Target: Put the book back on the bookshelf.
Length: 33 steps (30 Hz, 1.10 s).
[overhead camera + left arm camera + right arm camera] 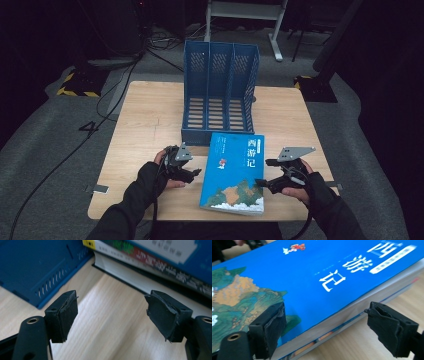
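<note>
Book (234, 172), thick, blue, lies flat; both tongs (196, 173) (263, 173) open, empty.

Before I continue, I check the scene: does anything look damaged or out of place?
The rubber pads on the left gripper look torn and frayed at their edges, as do those on the right gripper. The book lies slightly askew on the table.
</note>
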{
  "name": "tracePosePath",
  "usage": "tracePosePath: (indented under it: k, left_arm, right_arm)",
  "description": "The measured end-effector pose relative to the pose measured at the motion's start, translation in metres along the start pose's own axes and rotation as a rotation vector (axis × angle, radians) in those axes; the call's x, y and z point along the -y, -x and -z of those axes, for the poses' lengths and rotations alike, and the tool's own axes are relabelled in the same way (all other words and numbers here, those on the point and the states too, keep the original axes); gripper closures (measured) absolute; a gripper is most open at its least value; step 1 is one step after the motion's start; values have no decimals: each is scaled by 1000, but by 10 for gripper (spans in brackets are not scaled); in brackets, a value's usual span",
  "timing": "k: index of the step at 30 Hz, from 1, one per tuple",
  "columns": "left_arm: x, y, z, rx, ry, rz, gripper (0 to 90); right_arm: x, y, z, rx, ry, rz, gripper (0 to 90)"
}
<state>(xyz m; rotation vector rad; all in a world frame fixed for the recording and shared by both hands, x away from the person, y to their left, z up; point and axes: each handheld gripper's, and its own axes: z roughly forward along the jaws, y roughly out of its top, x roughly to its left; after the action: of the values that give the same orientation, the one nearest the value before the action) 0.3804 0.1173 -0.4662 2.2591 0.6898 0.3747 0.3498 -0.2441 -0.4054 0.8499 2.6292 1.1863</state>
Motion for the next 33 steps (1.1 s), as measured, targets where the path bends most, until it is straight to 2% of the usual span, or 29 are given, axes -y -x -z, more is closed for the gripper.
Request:
tracePosePath:
  k: [3,6,12,14,17,22,28,30,33]
  left_arm:
    - [-6,-1,1,-2,26,-2,251]
    - [-10,-3,0,-4,45,-2,253]
    - [-17,-5,-5,2,53,-5,255]
    - [-19,-6,-7,-15,49,-15,269]
    - [-19,-9,-8,-3,54,-2,265]
    - [-18,-16,-7,-13,70,18,274]
    - [-14,-22,-11,3,45,38,270]
    - [-14,-22,-14,12,38,35,272]
    - [-15,-20,-18,8,22,18,275]
  right_arm:
    - [-2,5,-4,-40,-14,-5,127]
    - [-4,11,-12,-79,-36,-43,63]
    - [-4,14,-14,-94,-36,-45,60]
    - [-5,12,-13,-85,-32,-31,61]
    - [-5,11,-13,-74,-27,-12,61]
    - [-8,13,-16,-95,-23,9,67]
    - [-15,12,-20,-80,-6,47,92]
    - [-17,12,-19,-78,-1,71,94]
    - [-18,13,-19,-85,-4,74,94]
